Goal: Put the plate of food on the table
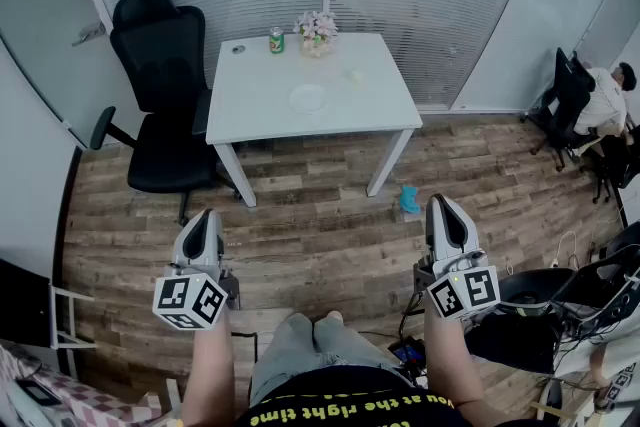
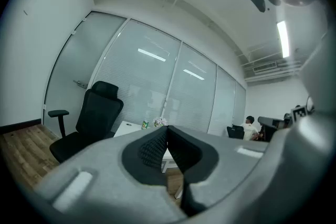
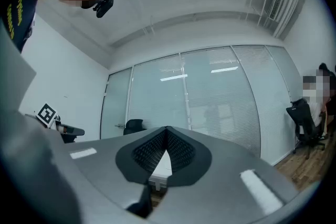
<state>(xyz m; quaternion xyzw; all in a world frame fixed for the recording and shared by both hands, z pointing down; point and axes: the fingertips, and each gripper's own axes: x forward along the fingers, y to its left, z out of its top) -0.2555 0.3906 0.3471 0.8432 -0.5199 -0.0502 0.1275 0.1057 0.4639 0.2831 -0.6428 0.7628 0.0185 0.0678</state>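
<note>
Head view: L tongs, R tongs level, closed, empty.

Black office chair, green can, flowers, perhaps a blue cloth

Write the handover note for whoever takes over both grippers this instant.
Left gripper: jaws shut, empty, held out over the floor.
Right gripper: jaws shut, empty, likewise.
Things: the white table stands ahead, well apart from both grippers. A white plate lies near its middle. A can and flowers stand at its far edge. Food on the plate: cannot tell.
Done: a plate is on the table.
Left: check whether that is the plate meant.
</note>
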